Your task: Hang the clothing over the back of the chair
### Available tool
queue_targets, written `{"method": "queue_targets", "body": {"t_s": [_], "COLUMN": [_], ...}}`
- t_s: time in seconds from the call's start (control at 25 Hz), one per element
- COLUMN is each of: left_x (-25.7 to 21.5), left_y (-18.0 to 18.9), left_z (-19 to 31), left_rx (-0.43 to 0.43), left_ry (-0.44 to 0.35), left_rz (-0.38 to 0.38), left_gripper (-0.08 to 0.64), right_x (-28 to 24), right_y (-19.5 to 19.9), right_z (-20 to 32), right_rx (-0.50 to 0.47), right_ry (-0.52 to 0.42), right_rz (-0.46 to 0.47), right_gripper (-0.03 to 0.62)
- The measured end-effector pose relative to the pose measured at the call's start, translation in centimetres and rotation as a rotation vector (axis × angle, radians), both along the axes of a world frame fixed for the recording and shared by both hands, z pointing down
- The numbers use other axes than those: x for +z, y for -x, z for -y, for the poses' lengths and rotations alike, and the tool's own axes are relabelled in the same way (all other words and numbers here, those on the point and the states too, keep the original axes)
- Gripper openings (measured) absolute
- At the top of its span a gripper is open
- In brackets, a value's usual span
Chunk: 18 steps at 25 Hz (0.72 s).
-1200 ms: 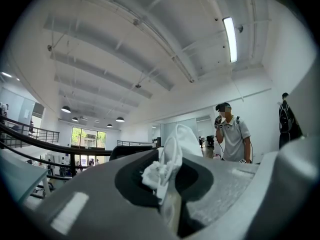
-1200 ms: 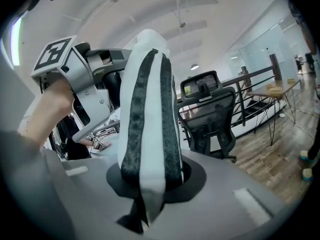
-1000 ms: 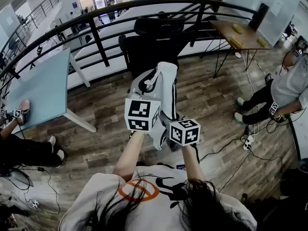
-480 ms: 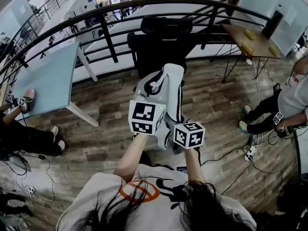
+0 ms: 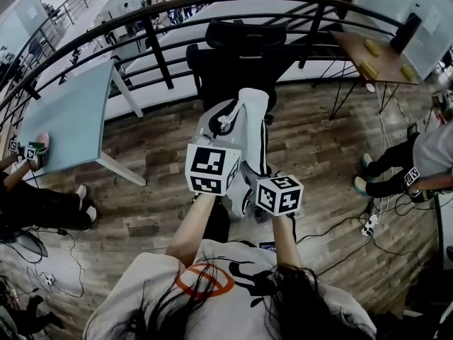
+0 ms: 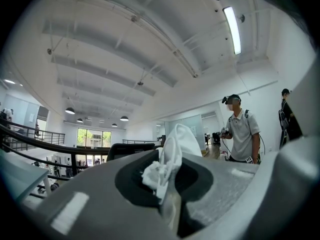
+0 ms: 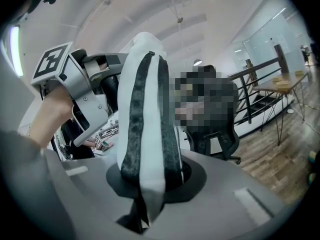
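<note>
Just short of the chair (image 5: 241, 55), I have the clothing (image 5: 244, 119) bunched up, my left gripper (image 6: 169, 204) and right gripper (image 7: 142, 209) each clamped on a fold; limp and light, it wants gripping near its edges.

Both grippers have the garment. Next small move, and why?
Probably carry the white, black-striped garment forward and slightly up: the left gripper and right gripper both clamp it, and it hangs short of the black office chair, not yet over its back.
</note>
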<state>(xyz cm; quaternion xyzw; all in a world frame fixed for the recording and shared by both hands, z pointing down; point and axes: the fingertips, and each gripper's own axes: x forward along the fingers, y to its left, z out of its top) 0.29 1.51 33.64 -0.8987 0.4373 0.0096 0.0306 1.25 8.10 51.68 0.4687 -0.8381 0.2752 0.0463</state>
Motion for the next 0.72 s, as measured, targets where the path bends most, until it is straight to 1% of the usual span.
{"method": "queue_targets", "body": {"t_s": [0.16,0.36,0.56,0.72], "left_x": [0.3,-0.5,-1.4,-1.8], "left_y": [-0.2,-0.4,0.2,0.4], "left_z": [2.8,7.1,11.2,13.6], "left_rx": [0.025,0.063,0.092,0.113], "left_ry": [0.004,0.001,-0.005,-0.019], "left_rz": [-0.008,-0.019,-0.041,-0.059], "left_gripper": [0.146,0.146,0.146,0.144], "right_x": [0.3,-0.7,-1.6,-2.0], "right_y": [-0.1,-0.1,0.3,0.3], "right_z": [2.6,6.7,10.9,13.3], "right_rx": [0.015,0.047,0.074,0.091], "right_ry": [0.005,-0.001,-0.009,-0.025], "right_rz": [-0.001,-0.005,-0.019,-0.032], "right_gripper": [0.077,0.077,0.077,0.077]}}
